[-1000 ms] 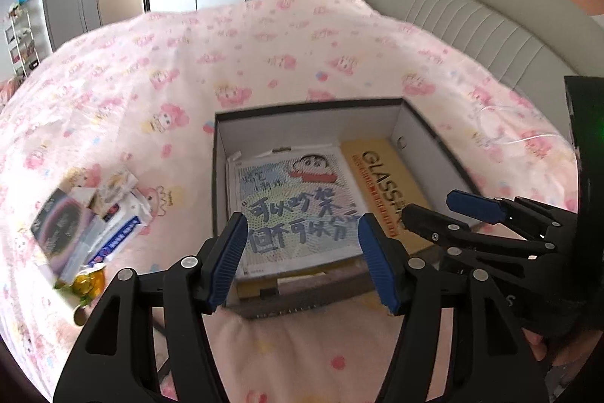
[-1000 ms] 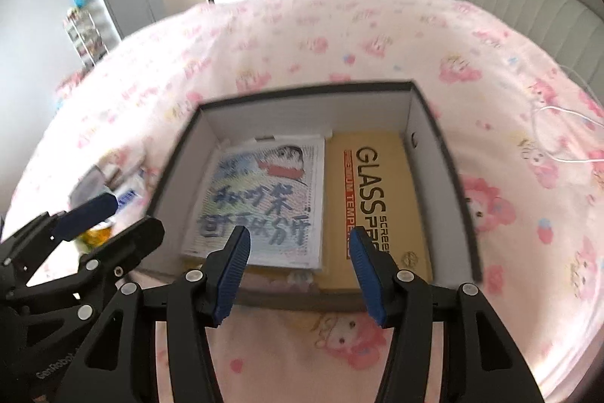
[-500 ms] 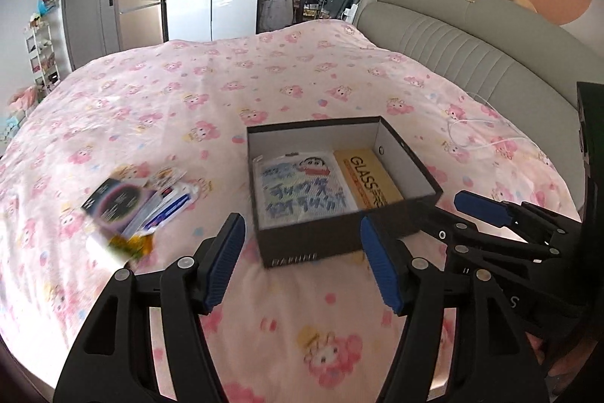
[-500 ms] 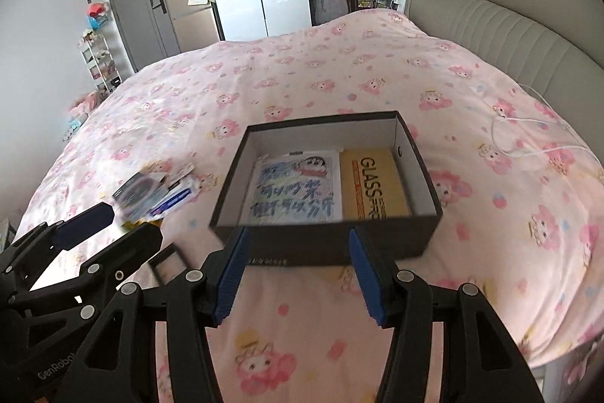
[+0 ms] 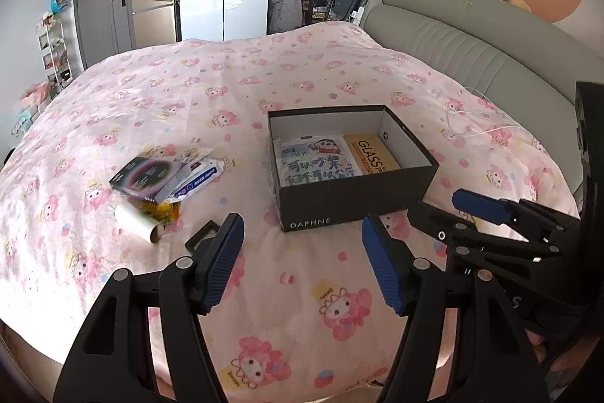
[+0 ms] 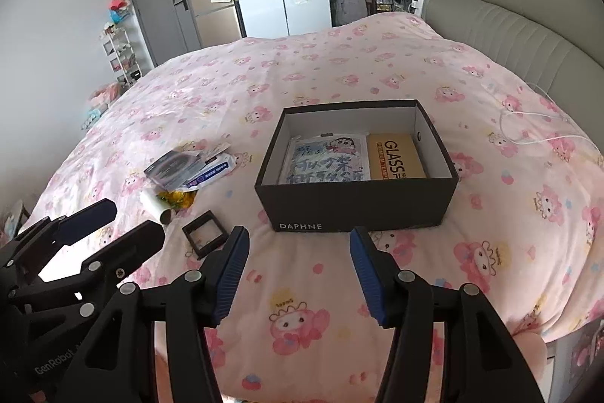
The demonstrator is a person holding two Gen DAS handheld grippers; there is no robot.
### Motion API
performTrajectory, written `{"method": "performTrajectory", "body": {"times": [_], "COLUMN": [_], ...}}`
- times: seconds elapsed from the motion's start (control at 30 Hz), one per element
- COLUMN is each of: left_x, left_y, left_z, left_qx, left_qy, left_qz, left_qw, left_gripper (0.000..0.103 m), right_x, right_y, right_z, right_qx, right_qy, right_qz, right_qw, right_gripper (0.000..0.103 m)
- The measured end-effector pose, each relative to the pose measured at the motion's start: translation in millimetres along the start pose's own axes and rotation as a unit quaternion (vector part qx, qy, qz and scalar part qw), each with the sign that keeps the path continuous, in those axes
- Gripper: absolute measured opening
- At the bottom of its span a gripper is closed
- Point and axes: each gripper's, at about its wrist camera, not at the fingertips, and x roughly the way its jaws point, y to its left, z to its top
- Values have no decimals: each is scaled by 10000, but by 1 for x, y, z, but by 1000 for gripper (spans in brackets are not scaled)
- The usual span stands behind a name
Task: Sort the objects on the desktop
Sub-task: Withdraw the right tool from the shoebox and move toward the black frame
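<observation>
A black shoebox (image 5: 355, 193) (image 6: 358, 204) stands open on the pink bed, holding a cartoon sheet (image 5: 315, 163) (image 6: 326, 159) and a yellow GLASS pack (image 5: 372, 155) (image 6: 394, 155). Left of the box lies a pile of packets (image 5: 162, 176) (image 6: 187, 167), a white tube (image 5: 136, 221) (image 6: 156, 204) and a small black square frame (image 5: 202, 237) (image 6: 204, 235). My left gripper (image 5: 302, 267) is open and empty over the near bedding. My right gripper (image 6: 298, 270) is also open and empty, just short of the box's front wall.
A padded grey headboard (image 5: 472, 59) (image 6: 521, 25) runs along the right. A white cable (image 5: 479, 129) (image 6: 536, 127) lies on the bedding right of the box. Wardrobes, a door and a shelf stand beyond the bed. The near bed edge is just below the grippers.
Both grippers have pulled back and up from over the box, which now looks smaller and farther. The frame and the near bed edge have come into view.
</observation>
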Motion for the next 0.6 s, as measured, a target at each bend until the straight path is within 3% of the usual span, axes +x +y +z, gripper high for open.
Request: {"method": "performTrajectory", "body": {"times": [0.6], "left_x": [-30], "left_y": [57], "left_z": [-33], "left_qx": [-440], "left_qy": [-41], "left_qz": [403], "left_qw": [9982], "left_gripper": [67], "right_x": [6], "right_y": [68], "right_z": [-10], "right_qx": [-561], "right_qy": [64], "right_qz": [275], "right_qw": [9980], "right_gripper": [52]}}
